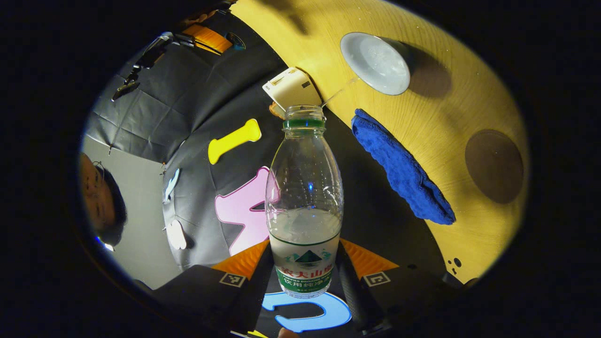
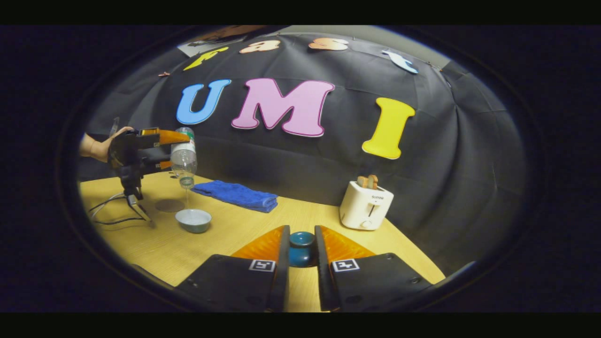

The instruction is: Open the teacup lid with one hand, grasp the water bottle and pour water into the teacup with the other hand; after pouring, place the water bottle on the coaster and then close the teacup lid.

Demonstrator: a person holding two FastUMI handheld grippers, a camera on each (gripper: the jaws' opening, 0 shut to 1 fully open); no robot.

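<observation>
Our right gripper (image 2: 301,256) pinches the lid (image 2: 301,248) over the wooden table (image 2: 225,239); far left, our left gripper (image 1: 304,277) clamps the bottle (image 1: 304,202), tipped over the cup (image 2: 193,219). Towel (image 2: 235,195), toaster (image 2: 366,205) behind.

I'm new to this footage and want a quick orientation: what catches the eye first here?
The bottle, tipped mouth-down in the left gripper, sends a thin stream into the open teacup below. The right gripper holds the lid by its knob over the table. A blue towel and a toaster sit behind.
</observation>
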